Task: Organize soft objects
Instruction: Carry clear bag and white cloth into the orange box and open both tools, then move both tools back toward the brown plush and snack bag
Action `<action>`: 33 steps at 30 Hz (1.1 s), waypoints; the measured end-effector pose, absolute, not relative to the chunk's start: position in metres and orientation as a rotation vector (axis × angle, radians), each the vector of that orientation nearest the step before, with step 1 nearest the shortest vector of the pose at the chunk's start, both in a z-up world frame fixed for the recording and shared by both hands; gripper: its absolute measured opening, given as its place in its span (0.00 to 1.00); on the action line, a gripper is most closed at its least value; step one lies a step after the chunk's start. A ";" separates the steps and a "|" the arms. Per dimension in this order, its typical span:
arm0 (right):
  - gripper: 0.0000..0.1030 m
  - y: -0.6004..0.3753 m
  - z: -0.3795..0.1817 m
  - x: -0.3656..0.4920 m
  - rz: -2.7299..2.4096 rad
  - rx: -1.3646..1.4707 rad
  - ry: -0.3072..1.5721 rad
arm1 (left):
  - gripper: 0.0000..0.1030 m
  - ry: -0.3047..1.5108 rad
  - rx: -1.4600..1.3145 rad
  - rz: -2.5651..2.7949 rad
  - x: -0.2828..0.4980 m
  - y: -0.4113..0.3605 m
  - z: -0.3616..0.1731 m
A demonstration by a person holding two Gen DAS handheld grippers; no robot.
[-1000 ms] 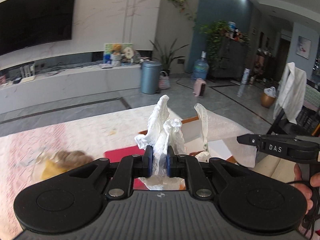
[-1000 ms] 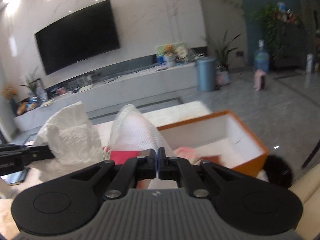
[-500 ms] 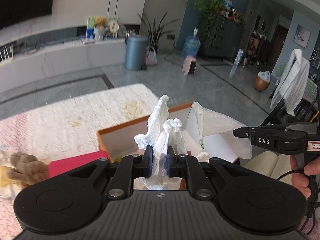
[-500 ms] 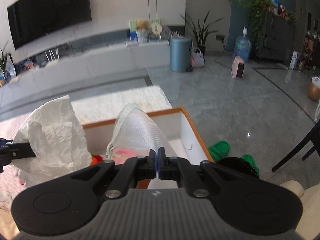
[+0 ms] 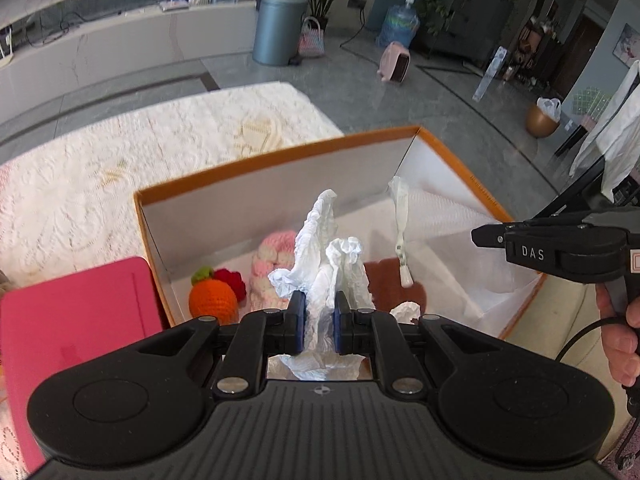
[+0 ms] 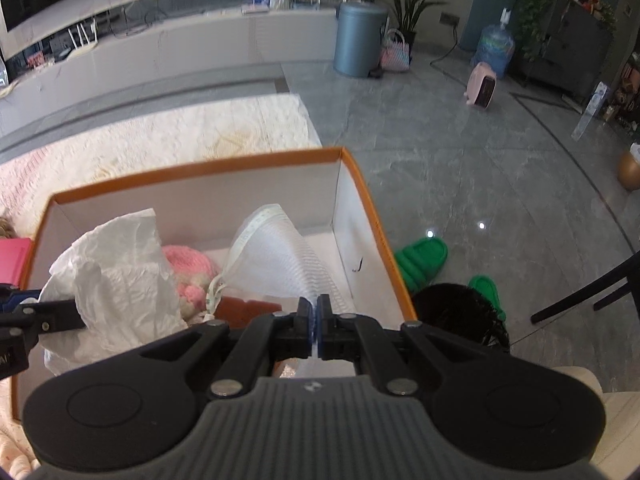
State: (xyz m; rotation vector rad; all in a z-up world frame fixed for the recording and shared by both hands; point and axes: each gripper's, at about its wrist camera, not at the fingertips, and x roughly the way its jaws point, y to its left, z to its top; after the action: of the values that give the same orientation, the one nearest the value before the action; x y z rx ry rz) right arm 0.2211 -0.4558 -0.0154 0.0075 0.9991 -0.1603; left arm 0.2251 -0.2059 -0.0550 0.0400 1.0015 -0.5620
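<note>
My left gripper [image 5: 319,326] is shut on a crumpled white tissue [image 5: 320,264] and holds it over the open orange-rimmed white box [image 5: 280,158]. My right gripper [image 6: 317,332] is shut on a white mesh bag [image 6: 280,256] with a drawstring, held over the same box [image 6: 192,170]. The tissue also shows in the right wrist view [image 6: 116,280]. In the box lie a knitted orange fruit [image 5: 212,300], a pink and white knitted item [image 5: 272,260] and something brown [image 5: 388,284].
A pink flat lid or pad [image 5: 76,328] lies left of the box on a white patterned cover [image 5: 160,140]. Green slippers [image 6: 424,256] and a black bin [image 6: 460,312] are on the grey floor right of the box. A dark chair [image 6: 592,288] stands further right.
Both grippers have tilted down and moved forward over the box with their loads. The box interior and the knitted items inside have come into view.
</note>
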 end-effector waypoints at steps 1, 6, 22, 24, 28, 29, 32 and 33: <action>0.00 -0.456 -0.019 0.223 -0.165 0.006 1.009 | 0.15 1.012 0.040 -0.564 0.226 -0.205 -0.058; 0.05 -0.458 -0.030 0.230 -0.178 0.011 1.034 | 0.24 1.038 0.051 -0.565 0.227 -0.210 -0.060; 0.47 -0.434 0.005 0.207 -0.172 -0.013 0.973 | 0.55 0.941 0.048 -0.612 0.207 -0.201 -0.016; 0.50 -0.426 0.014 0.200 -0.166 -0.023 0.955 | 0.55 0.919 0.040 -0.604 0.201 -0.195 -0.008; 0.57 -0.408 0.035 0.181 -0.147 -0.031 0.903 | 0.55 0.873 0.023 -0.590 0.187 -0.177 0.009; 0.58 -0.403 0.040 0.176 -0.144 -0.030 0.889 | 0.55 0.857 0.021 -0.583 0.183 -0.172 0.014; 0.63 -0.387 0.057 0.159 -0.142 -0.030 0.836 | 0.55 0.798 0.001 -0.557 0.168 -0.153 0.028; 0.63 -0.381 0.064 0.152 -0.138 -0.029 0.812 | 0.55 0.779 -0.008 -0.548 0.163 -0.146 0.031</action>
State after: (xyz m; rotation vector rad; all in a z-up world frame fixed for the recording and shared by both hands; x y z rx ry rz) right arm 0.1521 -0.3815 0.0635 -0.0290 0.8115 -0.1381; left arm 0.1632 -0.1458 0.0315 -0.0083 0.7793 -0.5481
